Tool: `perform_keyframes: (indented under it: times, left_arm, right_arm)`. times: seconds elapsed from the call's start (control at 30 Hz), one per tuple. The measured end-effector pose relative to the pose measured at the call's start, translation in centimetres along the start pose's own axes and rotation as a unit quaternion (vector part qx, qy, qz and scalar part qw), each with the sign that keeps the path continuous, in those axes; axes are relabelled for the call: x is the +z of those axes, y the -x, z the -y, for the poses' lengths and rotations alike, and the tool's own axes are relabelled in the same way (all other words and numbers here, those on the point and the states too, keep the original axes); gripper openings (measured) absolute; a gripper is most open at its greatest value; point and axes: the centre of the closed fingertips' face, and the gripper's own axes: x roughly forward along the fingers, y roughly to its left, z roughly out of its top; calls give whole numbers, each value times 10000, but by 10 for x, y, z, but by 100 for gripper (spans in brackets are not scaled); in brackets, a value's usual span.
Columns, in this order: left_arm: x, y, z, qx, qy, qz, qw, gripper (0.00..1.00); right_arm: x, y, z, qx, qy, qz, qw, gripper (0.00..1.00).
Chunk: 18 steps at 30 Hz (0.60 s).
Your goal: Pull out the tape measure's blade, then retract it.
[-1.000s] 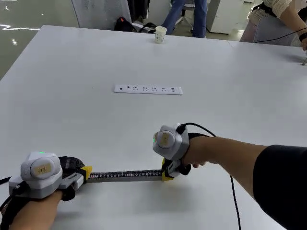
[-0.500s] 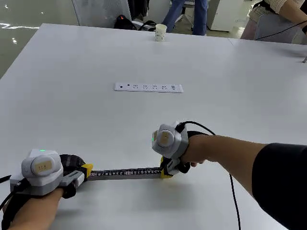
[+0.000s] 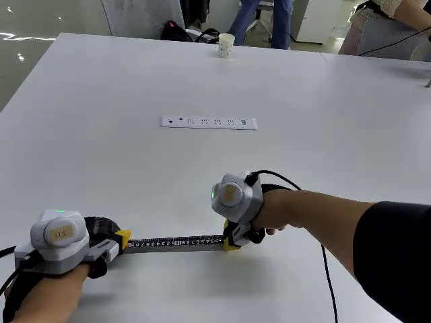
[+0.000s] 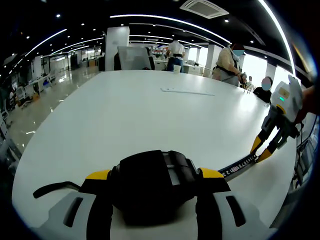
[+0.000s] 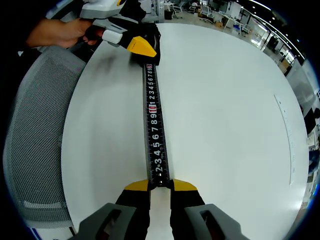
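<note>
Left gripper [image 3: 113, 243], at 7 o'clock in the head view: clenched on the tape measure's case [image 4: 150, 182], a black, rounded, rubbery-looking body wedged between two yellow-tipped grey jaws. Sits low over the smooth, glossy white table [image 3: 303, 121].

Drawn out of the case toward 3 o'clock: the blade [image 5: 152, 115], a narrow, dark, straight strip printed with pale numerals and a red mark partway along. Touching the tabletop or just above it, cannot tell which.

Right gripper [image 3: 230, 242], near 6 o'clock: pinching the blade's free end between its own yellow tips, jaws almost closed on the thin strip.

Farther up the table, toward 12 o'clock: a long, flat white power strip [image 3: 209, 123], then a small paper cup [image 3: 225, 47], upright near the far edge.

At 9 o'clock in the right gripper view: a grey mesh chair back [image 5: 35, 135].
</note>
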Motion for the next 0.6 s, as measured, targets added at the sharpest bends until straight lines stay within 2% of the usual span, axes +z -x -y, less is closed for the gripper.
perform_keyframes:
  times: [0.6]
  left_arm:
    - [-2, 1, 1, -16, -7, -8, 10000, 63]
  right_arm:
    - [4, -2, -1, -26, 94, -105, 9999, 11]
